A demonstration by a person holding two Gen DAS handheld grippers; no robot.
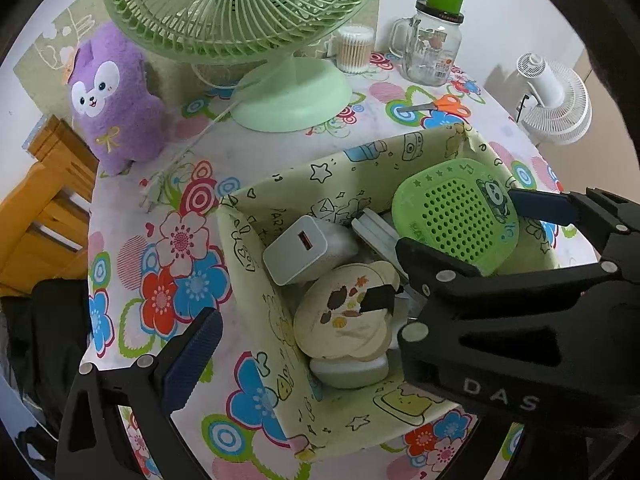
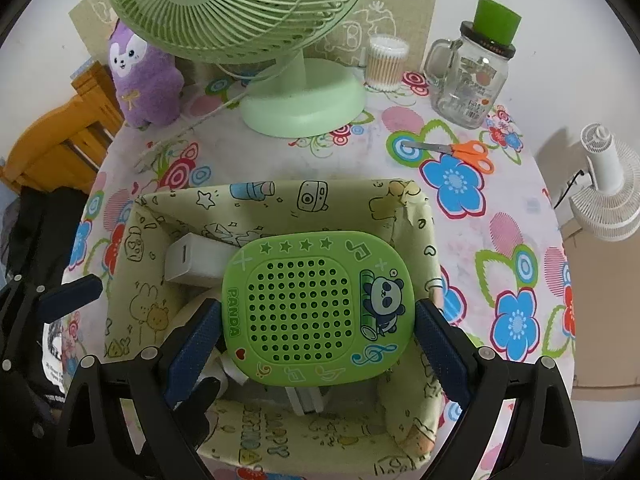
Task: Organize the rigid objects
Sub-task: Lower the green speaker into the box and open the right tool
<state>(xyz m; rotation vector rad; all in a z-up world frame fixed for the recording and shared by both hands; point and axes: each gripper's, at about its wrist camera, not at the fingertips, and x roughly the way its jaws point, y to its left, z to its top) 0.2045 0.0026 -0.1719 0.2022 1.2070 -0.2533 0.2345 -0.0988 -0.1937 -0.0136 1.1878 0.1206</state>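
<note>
Box (image 2: 412, 216) contents under panda speaker (image 2: 316, 308)

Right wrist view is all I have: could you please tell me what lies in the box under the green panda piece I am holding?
Observer: A beige, flower-shaped piece with leaf prints lies there on a pale item, beside the white charger.
Operator: Thank you. How does the panda piece sit in the right gripper, seen from the side?
Observer: The green panda piece is tilted in the right gripper. Its upper edge is near the far corner of the box, and the gripper hides its lower edge.
</note>
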